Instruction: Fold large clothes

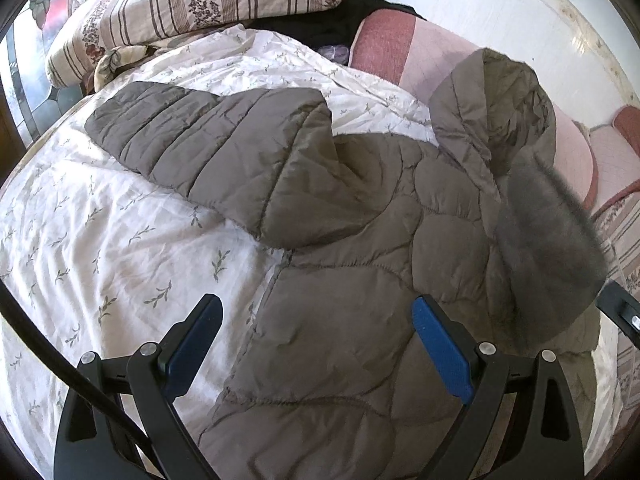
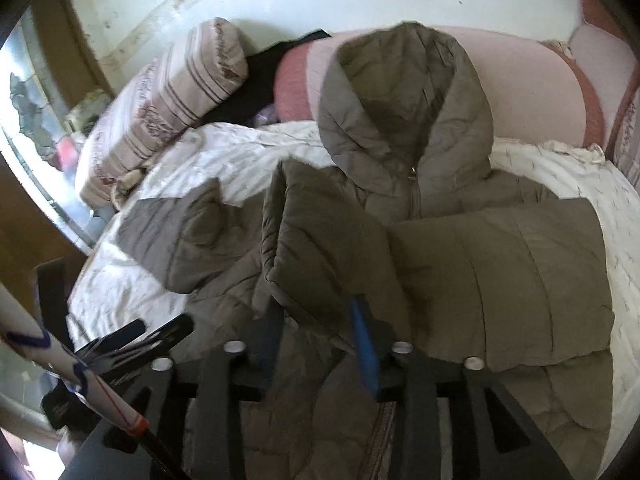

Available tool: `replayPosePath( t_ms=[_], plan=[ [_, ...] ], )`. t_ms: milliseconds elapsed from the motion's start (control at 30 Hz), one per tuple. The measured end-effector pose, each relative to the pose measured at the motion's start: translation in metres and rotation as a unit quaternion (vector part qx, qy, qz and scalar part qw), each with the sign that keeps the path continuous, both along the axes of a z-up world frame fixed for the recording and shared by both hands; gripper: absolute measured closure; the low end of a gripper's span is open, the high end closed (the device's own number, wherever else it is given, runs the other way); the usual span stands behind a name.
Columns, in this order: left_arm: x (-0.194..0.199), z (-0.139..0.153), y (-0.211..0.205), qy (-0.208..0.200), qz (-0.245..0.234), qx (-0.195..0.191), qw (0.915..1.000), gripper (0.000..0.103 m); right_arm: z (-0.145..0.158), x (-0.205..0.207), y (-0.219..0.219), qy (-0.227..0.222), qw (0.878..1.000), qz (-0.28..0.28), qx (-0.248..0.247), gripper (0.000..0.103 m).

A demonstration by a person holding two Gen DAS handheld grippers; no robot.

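Observation:
A grey-brown quilted hooded jacket (image 1: pixel 352 264) lies front up on the bed, hood (image 1: pixel 496 112) toward the pink headboard. One sleeve (image 1: pixel 208 140) stretches out to the left over the quilt. My left gripper (image 1: pixel 316 320) hovers open above the jacket's lower left edge, with nothing between its blue pads. In the right wrist view the other sleeve (image 2: pixel 320 248) lies folded across the jacket's chest (image 2: pixel 500 272), below the hood (image 2: pixel 404 100). Its cuff end sits between the parted fingers of my right gripper (image 2: pixel 316 312). The pads do not look pressed on it.
A white floral quilt (image 1: pixel 80 220) covers the bed. A striped floral pillow (image 1: pixel 192 4) and dark clothing (image 1: pixel 320 20) lie at the head, by a pink padded headboard (image 2: pixel 532 80). Blurred dark parts and a white tube (image 2: pixel 100 384) sit at the right wrist view's lower left.

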State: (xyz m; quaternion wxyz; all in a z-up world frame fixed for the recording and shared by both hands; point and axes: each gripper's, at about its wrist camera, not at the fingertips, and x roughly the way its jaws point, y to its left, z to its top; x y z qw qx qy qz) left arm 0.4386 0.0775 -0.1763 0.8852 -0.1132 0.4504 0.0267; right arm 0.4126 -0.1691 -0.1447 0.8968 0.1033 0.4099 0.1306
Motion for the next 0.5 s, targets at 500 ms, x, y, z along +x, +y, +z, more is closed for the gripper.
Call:
replayPosePath(
  t_ms=[500],
  plan=[
    [0.033,-0.029,-0.051,0.027,-0.022,0.049,0.9982,0.008,-0.03,-0.002,-0.201,0.017,0.963,-0.267,-0.004,0.072]
  ],
)
